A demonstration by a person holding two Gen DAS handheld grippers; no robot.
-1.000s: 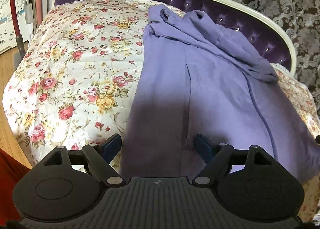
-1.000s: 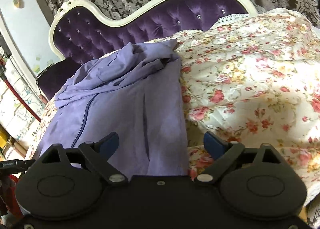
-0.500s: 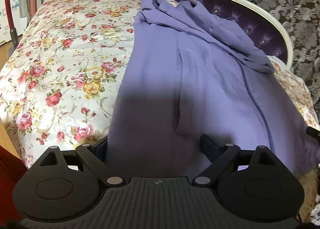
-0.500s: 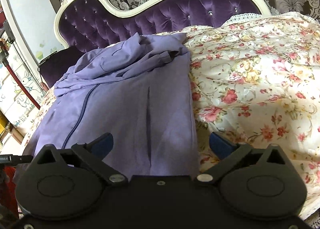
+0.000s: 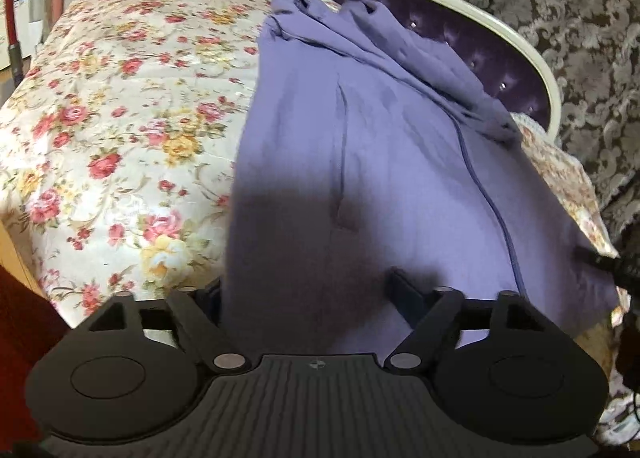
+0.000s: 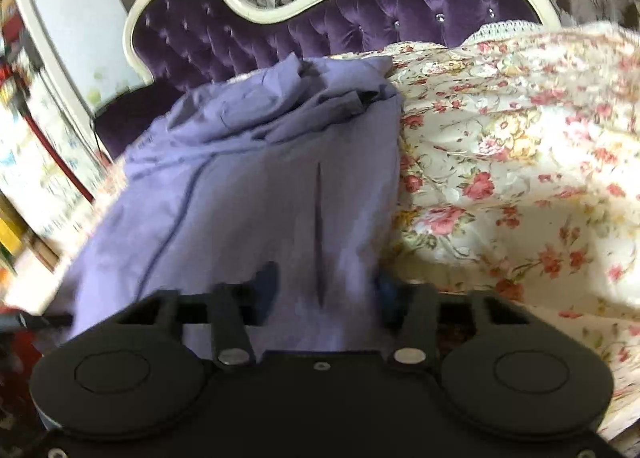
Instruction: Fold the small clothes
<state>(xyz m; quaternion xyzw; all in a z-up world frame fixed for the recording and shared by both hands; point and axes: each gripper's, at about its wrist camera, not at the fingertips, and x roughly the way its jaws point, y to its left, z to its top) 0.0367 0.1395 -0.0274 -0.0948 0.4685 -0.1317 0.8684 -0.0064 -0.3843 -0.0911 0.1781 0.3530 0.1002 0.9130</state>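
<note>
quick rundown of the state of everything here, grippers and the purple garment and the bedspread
left gripper: open, jaws straddling the garment's near left corner
right gripper: open but narrower than the left, jaws around the near right edge
purple garment: spread flat on the bed, not yet folded, far end bunched by the headboard
floral bedspread: laid out over the bed, lightly rumpled

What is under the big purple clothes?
The purple garment lies on a flowery bedspread, which shows on both sides of it. Whatever sits beneath the middle of the garment is covered, so it cannot be seen.
</note>
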